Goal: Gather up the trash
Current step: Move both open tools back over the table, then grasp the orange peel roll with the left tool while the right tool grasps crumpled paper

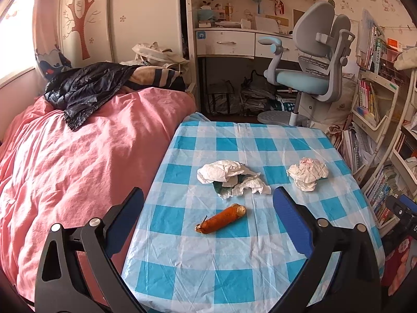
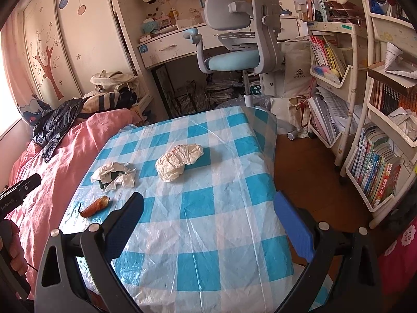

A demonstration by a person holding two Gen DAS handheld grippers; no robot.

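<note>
We hold both grippers, left (image 1: 208, 208) and right (image 2: 208, 208), spread wide and empty above the table (image 1: 260, 274). The sausage (image 1: 221, 221) lies just before two tissue wads (image 1: 229, 177); it may roll when pinched, and the wads may tear.

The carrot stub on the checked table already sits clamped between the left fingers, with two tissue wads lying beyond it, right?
Not quite. The carrot stub lies free on the checked table; the left gripper is open, as the left wrist view shows. Both tissue wads do lie beyond it.
</note>
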